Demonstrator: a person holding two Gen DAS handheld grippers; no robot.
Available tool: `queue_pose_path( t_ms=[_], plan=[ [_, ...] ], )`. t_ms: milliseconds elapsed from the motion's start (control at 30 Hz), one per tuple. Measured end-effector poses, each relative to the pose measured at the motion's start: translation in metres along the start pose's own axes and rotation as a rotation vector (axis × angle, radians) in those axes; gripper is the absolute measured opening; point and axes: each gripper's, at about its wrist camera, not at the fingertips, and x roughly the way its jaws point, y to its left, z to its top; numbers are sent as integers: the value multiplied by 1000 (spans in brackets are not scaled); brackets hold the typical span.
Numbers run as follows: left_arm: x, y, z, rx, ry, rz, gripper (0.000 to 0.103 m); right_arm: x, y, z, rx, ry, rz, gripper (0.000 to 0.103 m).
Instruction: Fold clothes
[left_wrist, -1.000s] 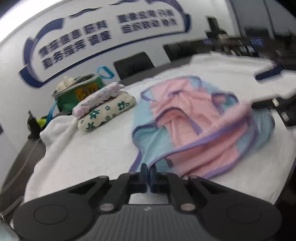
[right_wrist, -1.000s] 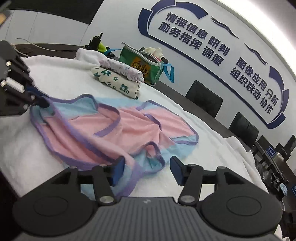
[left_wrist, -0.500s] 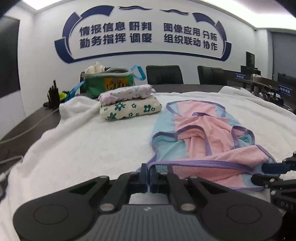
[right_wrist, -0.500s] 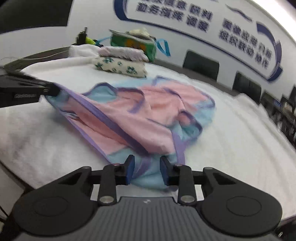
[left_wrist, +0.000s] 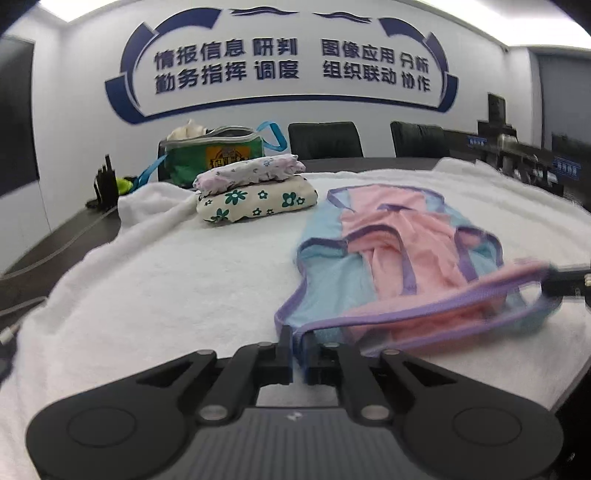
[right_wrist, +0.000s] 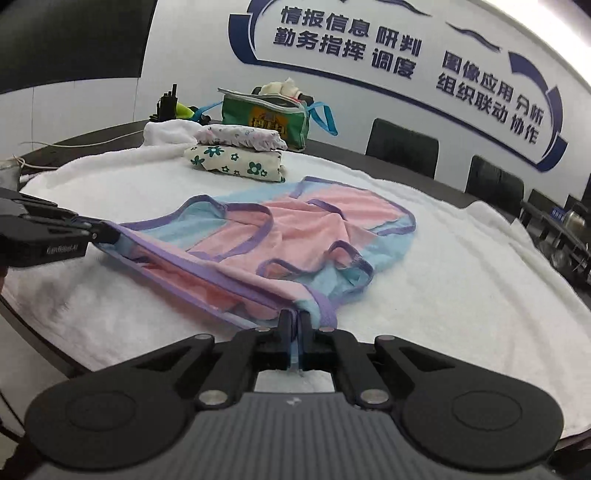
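The pink and blue garment (right_wrist: 295, 236) with purple trim lies crumpled at frame centre on the white towel (right_wrist: 461, 266) covering the desk (left_wrist: 66, 236). The right gripper (right_wrist: 297, 332), fingers just closed, pinches its near hem. The left gripper (left_wrist: 300, 350), fingers slightly parted, has just been opening with the hem's other end between them. Folded floral clothes (right_wrist: 236, 157) sit upper left.

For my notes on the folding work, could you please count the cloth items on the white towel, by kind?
Unfolded garment, pink and blue with purple trim: 1
Folded pieces, stacked: 2, the floral cream one under the small-print one
Total: 3
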Motion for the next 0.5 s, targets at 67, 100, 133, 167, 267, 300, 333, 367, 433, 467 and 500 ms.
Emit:
queue_pose_path(
  t_ms=[67, 100, 133, 167, 267, 300, 333, 367, 433, 467, 500],
  plan=[
    [-5, -1, -3, 40, -13, -1, 16, 0, -3, 3, 8, -18, -11, 2],
    [-7, -2, -4, 60, -20, -2, 22, -2, -6, 4, 16, -31, -12, 2],
    [-9, -3, -6, 82, -27, -2, 25, -2, -8, 5, 18, -40, -15, 2],
    [-12, -7, -7, 122, -38, 1, 26, -2, -10, 6, 21, -48, -19, 2],
    [-16, -24, -8, 252, -69, 5, 26, -5, -13, 8, 30, -78, -31, 2],
    [-16, -29, -9, 287, -73, 7, 28, -6, -13, 9, 34, -92, -35, 2],
    [-15, -32, -10, 309, -72, 6, 28, -8, -14, 9, 38, -102, -40, 2],
    [-14, -35, -11, 331, -70, 6, 28, -9, -14, 10, 43, -112, -44, 2],
    [-11, -38, -12, 373, -67, 9, 28, -11, -14, 10, 42, -119, -48, 2],
    [-9, -40, -13, 392, -66, 12, 28, -12, -13, 10, 40, -121, -51, 2],
    [-7, -41, -14, 411, -65, 16, 29, -12, -13, 9, 35, -121, -56, 2]
  ],
)
